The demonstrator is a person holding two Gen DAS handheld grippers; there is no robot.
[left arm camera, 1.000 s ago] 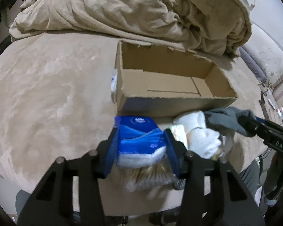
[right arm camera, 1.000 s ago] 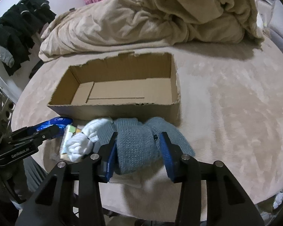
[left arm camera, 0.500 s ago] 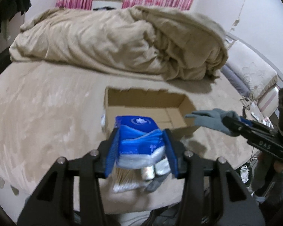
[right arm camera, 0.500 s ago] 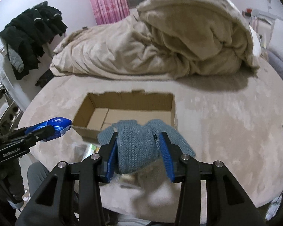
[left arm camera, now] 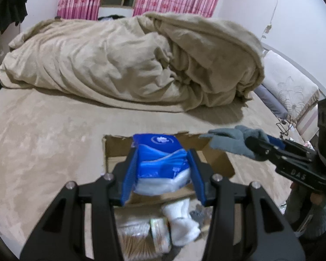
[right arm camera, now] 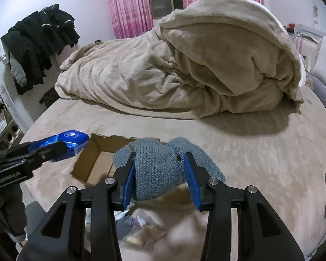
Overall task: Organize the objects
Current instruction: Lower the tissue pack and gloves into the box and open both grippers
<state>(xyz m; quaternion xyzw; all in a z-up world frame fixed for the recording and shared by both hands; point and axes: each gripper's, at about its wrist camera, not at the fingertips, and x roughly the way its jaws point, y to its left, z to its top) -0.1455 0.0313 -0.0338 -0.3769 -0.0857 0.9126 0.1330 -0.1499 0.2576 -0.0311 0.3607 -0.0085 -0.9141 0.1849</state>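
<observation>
My left gripper (left arm camera: 162,175) is shut on a blue tissue pack (left arm camera: 160,161), held in the air above an open cardboard box (left arm camera: 113,150) on the beige bed. My right gripper (right arm camera: 160,177) is shut on a grey-blue knitted glove (right arm camera: 156,165), also lifted over the box (right arm camera: 91,163). Each gripper shows in the other's view: the right one with the glove (left arm camera: 232,143) at the right, the left one with the tissue pack (right arm camera: 69,140) at the left. On the bed below lie a white sock (left arm camera: 180,221), a bag of cotton swabs (left arm camera: 134,241) and a small packet (left arm camera: 158,232).
A heaped beige duvet (left arm camera: 141,65) fills the back of the bed. Dark clothes (right arm camera: 39,43) hang at the left wall. Pink curtains (right arm camera: 128,4) cover the window. A white cushion (left arm camera: 289,91) sits at the right. A person's grey sleeve (left arm camera: 310,213) shows at the right edge.
Both grippers have risen from the bed's front edge, lifting the tissue pack and the glove. The box and loose items now sit lower and smaller in view.
</observation>
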